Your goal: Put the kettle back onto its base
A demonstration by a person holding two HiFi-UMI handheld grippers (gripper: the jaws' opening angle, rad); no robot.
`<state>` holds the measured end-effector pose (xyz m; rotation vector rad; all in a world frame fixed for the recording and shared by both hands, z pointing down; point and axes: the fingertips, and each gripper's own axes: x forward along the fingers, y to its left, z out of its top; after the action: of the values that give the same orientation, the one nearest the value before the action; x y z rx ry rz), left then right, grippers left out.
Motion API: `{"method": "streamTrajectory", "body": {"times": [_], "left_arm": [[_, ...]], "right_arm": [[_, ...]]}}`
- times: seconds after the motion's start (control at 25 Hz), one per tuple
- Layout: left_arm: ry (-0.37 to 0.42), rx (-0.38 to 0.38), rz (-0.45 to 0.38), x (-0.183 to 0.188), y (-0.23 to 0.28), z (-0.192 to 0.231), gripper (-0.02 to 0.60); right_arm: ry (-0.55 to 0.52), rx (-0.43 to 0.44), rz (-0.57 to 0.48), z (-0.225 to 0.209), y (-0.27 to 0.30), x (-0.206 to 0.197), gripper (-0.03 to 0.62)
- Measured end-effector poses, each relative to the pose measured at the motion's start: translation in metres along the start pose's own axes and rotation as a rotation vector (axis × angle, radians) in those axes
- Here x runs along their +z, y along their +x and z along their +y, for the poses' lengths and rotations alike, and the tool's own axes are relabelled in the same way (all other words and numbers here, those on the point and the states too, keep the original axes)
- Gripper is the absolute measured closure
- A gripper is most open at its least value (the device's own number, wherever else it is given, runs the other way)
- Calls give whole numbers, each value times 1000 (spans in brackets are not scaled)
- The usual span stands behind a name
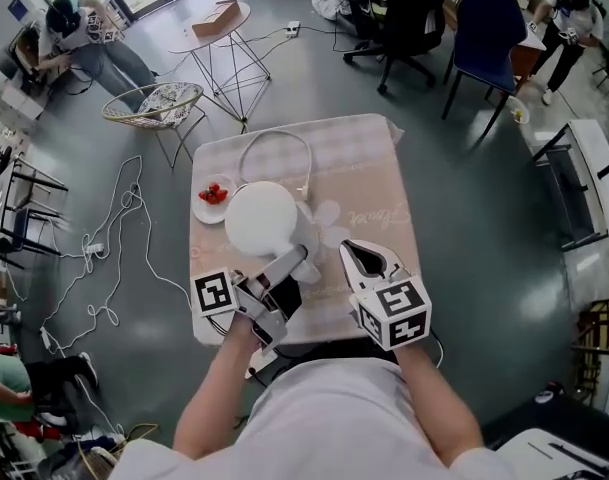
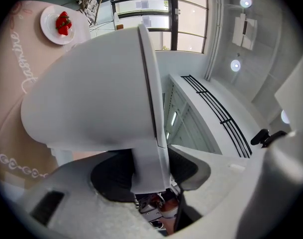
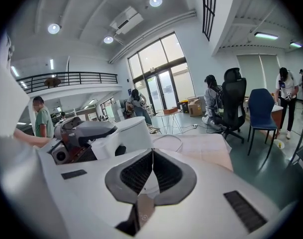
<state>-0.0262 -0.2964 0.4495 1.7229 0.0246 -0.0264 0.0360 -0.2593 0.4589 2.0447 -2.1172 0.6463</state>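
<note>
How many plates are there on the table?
1. The plate lies near the table's left edge, holding strawberries, beside the white kettle. The kettle could hide another.

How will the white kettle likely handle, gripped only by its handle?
The kettle looks rigid and smooth, so probably slippery. The fingers of the left gripper clamp only its handle, so the bulky body may pivot. Weight is unclear: contents are hidden.
</note>
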Motion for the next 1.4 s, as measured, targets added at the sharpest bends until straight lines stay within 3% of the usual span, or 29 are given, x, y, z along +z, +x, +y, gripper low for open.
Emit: {"method": "streamTrajectory", "body": {"times": [0.72, 1.4], "left_arm": [[-2, -11, 45, -6, 2, 10, 380], [-43, -153, 34, -2, -1, 4, 376]], "right_arm": [[6, -5, 27, -2, 4, -9, 589], [-32, 19, 94, 11, 14, -14, 589]]}}
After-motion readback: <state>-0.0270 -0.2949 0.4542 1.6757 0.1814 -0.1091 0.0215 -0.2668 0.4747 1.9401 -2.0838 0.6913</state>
